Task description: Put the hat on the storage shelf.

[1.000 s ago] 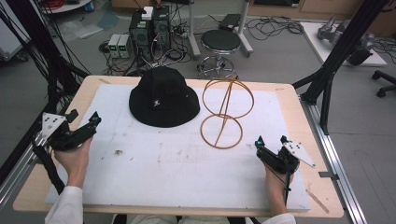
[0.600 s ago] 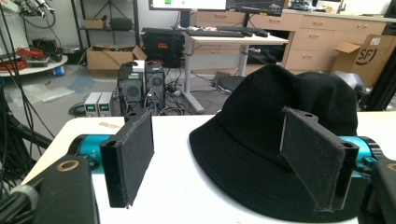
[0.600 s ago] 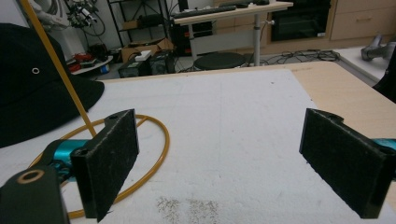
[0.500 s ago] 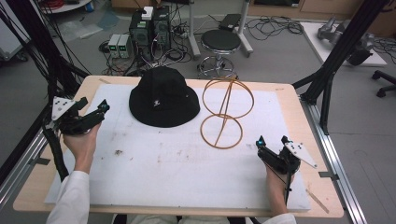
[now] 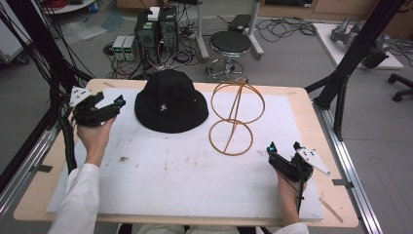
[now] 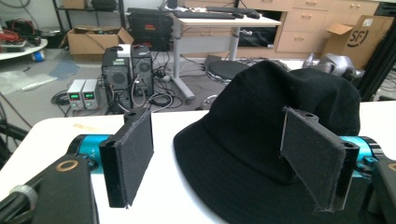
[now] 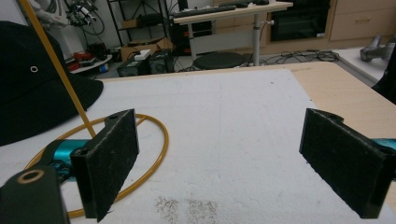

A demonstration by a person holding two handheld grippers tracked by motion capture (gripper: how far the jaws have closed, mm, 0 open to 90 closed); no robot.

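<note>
A black bucket hat (image 5: 170,100) sits crown up at the back middle of the white mat (image 5: 185,180). Right of it stands a gold wire stand (image 5: 237,119), a flat ring base with an upright ring above. My left gripper (image 5: 109,102) is open just left of the hat's brim, pointing at it. In the left gripper view the hat (image 6: 261,140) looms close, its brim between the open jaws of the left gripper (image 6: 219,119). My right gripper (image 5: 283,147) rests open at the mat's right front, nothing between its fingers. In the right gripper view the right gripper (image 7: 224,119) faces the stand's base ring (image 7: 156,154) and the hat (image 7: 32,84).
The mat covers most of a wooden table (image 5: 316,122). Black frame posts (image 5: 350,63) rise at both sides. Behind the table's far edge stand a stool (image 5: 230,44) and computer boxes (image 5: 156,29) with cables on the floor.
My left gripper has moved away from the table's front and to the right, up to the hat's left brim. The right gripper, hat and stand have stayed put.
</note>
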